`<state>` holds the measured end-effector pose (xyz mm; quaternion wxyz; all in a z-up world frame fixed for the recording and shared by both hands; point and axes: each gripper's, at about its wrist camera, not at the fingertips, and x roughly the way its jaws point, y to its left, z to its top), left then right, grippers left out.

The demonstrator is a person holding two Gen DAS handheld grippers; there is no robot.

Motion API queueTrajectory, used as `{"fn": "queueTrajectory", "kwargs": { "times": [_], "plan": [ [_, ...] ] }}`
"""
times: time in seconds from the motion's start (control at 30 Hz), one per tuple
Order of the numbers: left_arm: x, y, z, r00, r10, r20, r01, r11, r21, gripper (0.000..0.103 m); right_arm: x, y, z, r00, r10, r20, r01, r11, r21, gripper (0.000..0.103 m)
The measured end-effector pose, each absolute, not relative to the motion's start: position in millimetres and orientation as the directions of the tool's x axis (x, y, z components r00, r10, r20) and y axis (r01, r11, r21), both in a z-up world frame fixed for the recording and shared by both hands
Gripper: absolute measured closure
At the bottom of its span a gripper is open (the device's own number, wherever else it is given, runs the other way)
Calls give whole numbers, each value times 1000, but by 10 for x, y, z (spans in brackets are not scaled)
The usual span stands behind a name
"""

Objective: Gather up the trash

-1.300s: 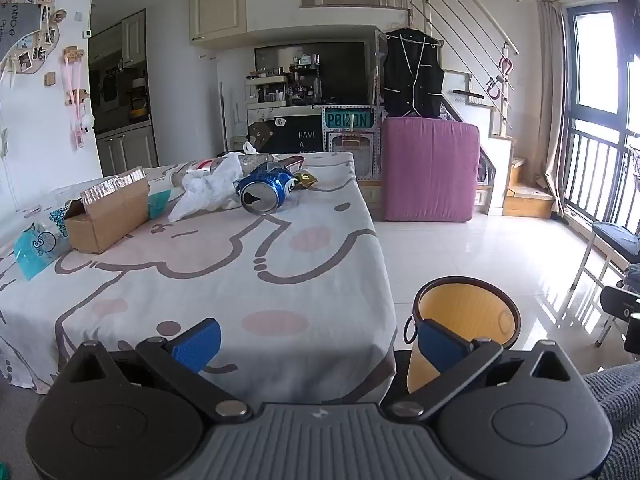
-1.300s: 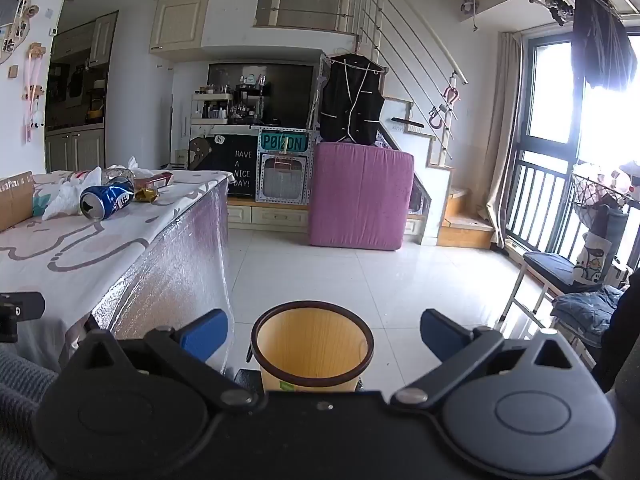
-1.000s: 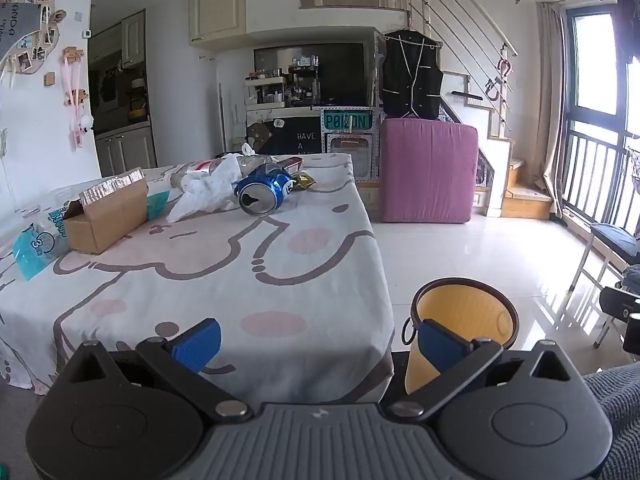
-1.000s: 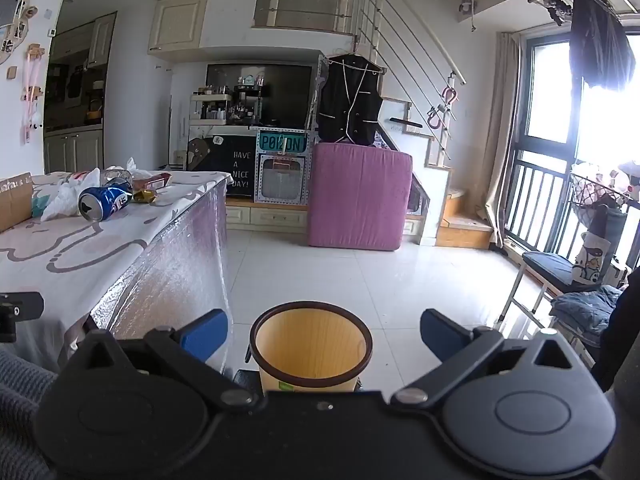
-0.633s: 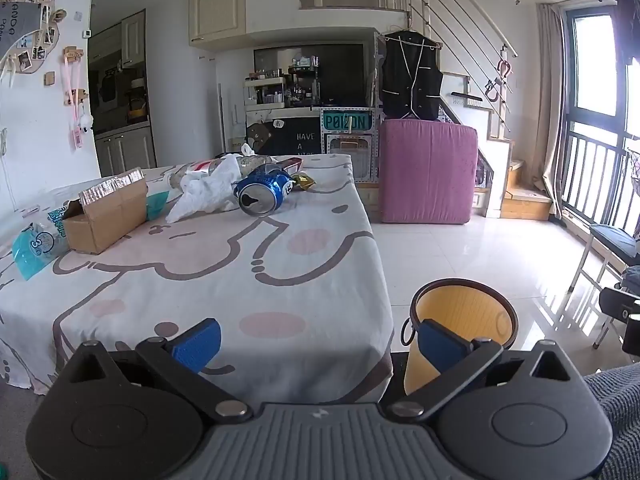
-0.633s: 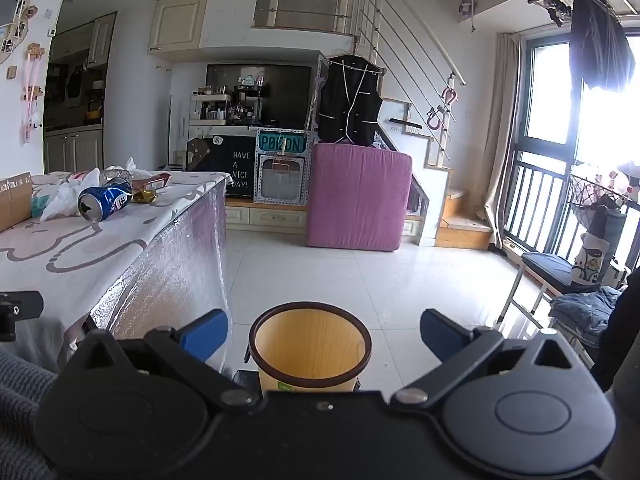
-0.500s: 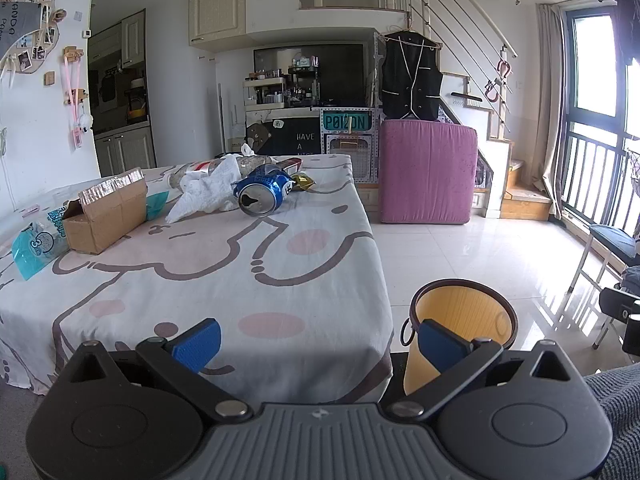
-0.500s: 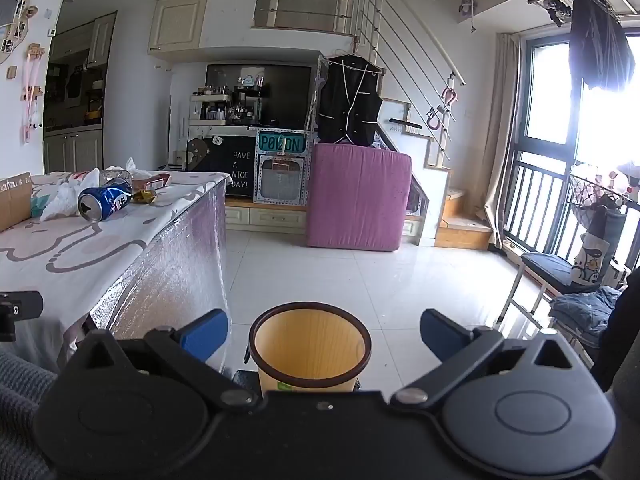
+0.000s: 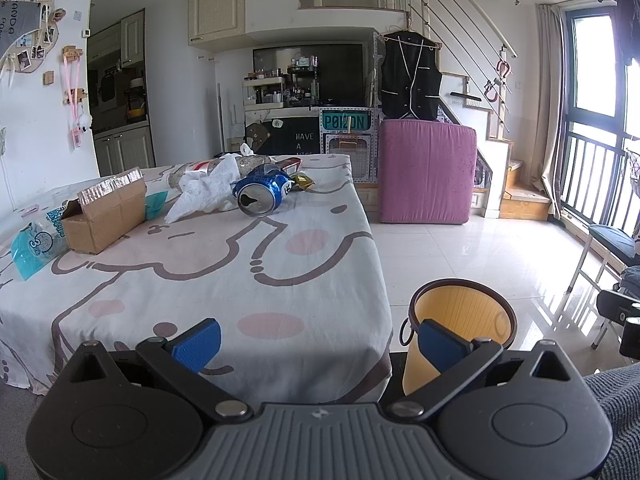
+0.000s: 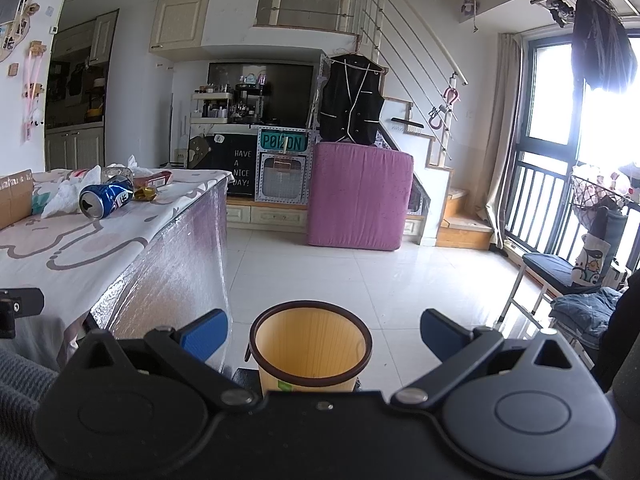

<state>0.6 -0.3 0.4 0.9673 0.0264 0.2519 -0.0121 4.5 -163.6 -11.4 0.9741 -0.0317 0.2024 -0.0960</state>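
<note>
1. Through my left wrist camera, the left gripper (image 9: 318, 340) sits at 6 o'clock with its blue-padded fingers (image 9: 197, 344) spread wide and nothing between them, held over the near edge of the table draped in a white cloth with pink cartoon outlines (image 9: 208, 272).
2. The crushed blue aluminium drink can (image 9: 260, 196) lies on its side at about 11 o'clock on the far half of that table. Its long axis runs away from me and slightly to the right, with the opened top facing back toward the camera.
3. Touching the can's left side is a crumpled white plastic bag (image 9: 204, 194); a small gold foil wrapper (image 9: 302, 181) lies just beside the can at its far right.
4. At 9 o'clock an open brown cardboard box with a silver foil lining (image 9: 106, 214) lies on the cloth, its long axis running from near left to far right, and a teal printed plastic packet (image 9: 34, 244) lies just left of it.
5. The round yellow plastic waste bin with a dark brown rim (image 9: 464, 320) stands upright on the white tiled floor at 4 o'clock, just beside the table corner, partly behind the right finger.
6. Through my right wrist camera, the right gripper (image 10: 320, 336) is likewise released, fingers (image 10: 440, 332) wide apart, framing the waste bin (image 10: 310, 340) at 6 o'clock; I see nothing in the part of the bin that shows.
7. The can (image 10: 105, 200) appears at 9 o'clock on the table (image 10: 80, 248), mouth end toward me and to the left, well apart from the bin.
</note>
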Motion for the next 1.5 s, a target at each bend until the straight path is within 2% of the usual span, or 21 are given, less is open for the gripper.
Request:
{"fn": "queueTrajectory", "kwargs": {
  "times": [1.5],
  "plan": [
    [9, 5, 0, 873, -11, -488, 36, 998, 42, 0, 80, -1648, -115, 897, -205, -392, 177, 978, -106, 0]
  ]
}}
